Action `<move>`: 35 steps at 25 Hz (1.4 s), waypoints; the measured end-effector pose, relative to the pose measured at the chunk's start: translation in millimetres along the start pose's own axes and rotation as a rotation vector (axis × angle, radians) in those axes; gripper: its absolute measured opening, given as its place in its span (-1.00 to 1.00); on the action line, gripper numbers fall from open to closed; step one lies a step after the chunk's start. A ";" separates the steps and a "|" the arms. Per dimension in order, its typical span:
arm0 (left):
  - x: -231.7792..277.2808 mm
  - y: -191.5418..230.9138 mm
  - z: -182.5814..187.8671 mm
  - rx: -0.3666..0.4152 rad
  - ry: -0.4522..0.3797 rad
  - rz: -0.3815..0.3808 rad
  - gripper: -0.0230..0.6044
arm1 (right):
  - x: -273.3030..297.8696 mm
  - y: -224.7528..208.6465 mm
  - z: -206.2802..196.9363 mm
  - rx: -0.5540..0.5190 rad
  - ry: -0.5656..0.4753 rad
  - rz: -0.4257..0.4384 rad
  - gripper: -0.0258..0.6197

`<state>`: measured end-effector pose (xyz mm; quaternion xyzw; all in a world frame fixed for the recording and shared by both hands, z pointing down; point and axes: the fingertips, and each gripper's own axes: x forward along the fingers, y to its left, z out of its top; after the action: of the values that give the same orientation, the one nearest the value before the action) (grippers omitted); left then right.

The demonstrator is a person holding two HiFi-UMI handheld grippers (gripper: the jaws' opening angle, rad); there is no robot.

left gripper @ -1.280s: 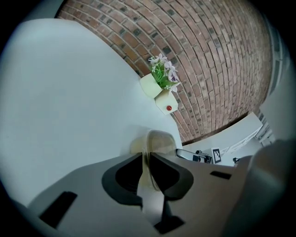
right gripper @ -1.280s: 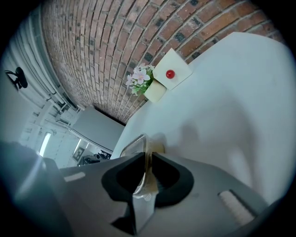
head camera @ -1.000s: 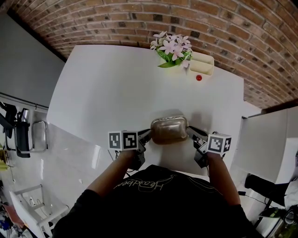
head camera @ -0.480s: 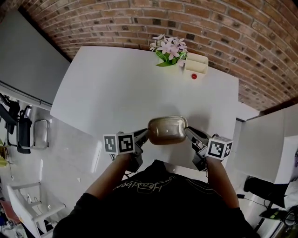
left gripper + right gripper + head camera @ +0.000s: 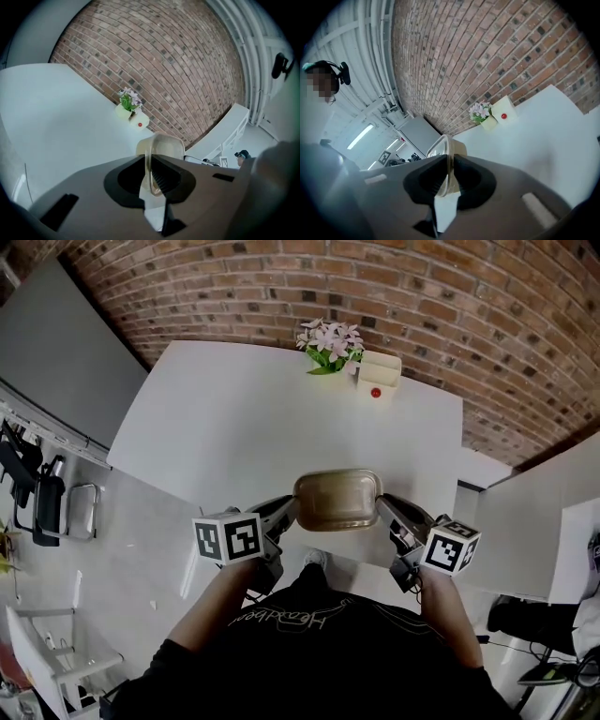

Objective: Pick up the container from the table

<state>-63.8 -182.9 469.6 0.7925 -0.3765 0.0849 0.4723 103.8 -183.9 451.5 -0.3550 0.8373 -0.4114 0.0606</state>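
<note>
A clear plastic container (image 5: pixel 337 500) with brownish contents hangs above the near edge of the white table (image 5: pixel 244 418), held level between both grippers. My left gripper (image 5: pixel 286 512) is shut on the container's left rim, which shows pinched between the dark jaws as the container (image 5: pixel 161 150) in the left gripper view. My right gripper (image 5: pixel 386 512) is shut on the right rim, and the container (image 5: pixel 445 154) runs edge-on between its jaws in the right gripper view.
A pot of pink flowers (image 5: pixel 328 341) and a cream box (image 5: pixel 380 369) with a small red ball (image 5: pixel 376 392) stand at the table's far edge, against the brick wall (image 5: pixel 394 287). A white cabinet (image 5: pixel 525 521) is to the right, and a chair (image 5: pixel 47 512) is at the left.
Both grippers have risen together with the container, lifting it off the table toward the camera. The grip on each rim is unchanged.
</note>
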 end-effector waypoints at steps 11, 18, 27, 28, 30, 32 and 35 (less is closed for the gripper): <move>-43.5 -63.7 -4.5 0.103 -0.120 -0.026 -0.78 | -60.0 53.3 12.3 -0.064 -0.101 0.041 -0.77; -63.2 -105.7 -17.4 0.143 -0.166 -0.093 -0.78 | -96.8 83.5 14.8 -0.129 -0.157 0.062 -0.77; -90.9 -160.9 -5.1 0.280 -0.268 -0.161 -0.78 | -137.3 123.6 35.3 -0.204 -0.285 0.112 -0.77; -92.6 -164.5 -5.6 0.285 -0.273 -0.167 -0.78 | -140.7 126.2 35.9 -0.208 -0.291 0.117 -0.77; -94.2 -169.2 -7.1 0.290 -0.283 -0.173 -0.78 | -145.8 129.5 36.6 -0.216 -0.303 0.120 -0.77; -94.8 -170.4 -8.1 0.290 -0.291 -0.173 -0.78 | -148.0 130.7 36.3 -0.223 -0.307 0.122 -0.77; -96.0 -170.6 -9.4 0.289 -0.292 -0.171 -0.78 | -149.1 131.3 34.0 -0.228 -0.300 0.127 -0.77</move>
<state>-13.7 -79.5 310.8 0.8849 -0.3562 -0.0182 0.2995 156.1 -56.0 304.7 -0.3636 0.8806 -0.2518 0.1700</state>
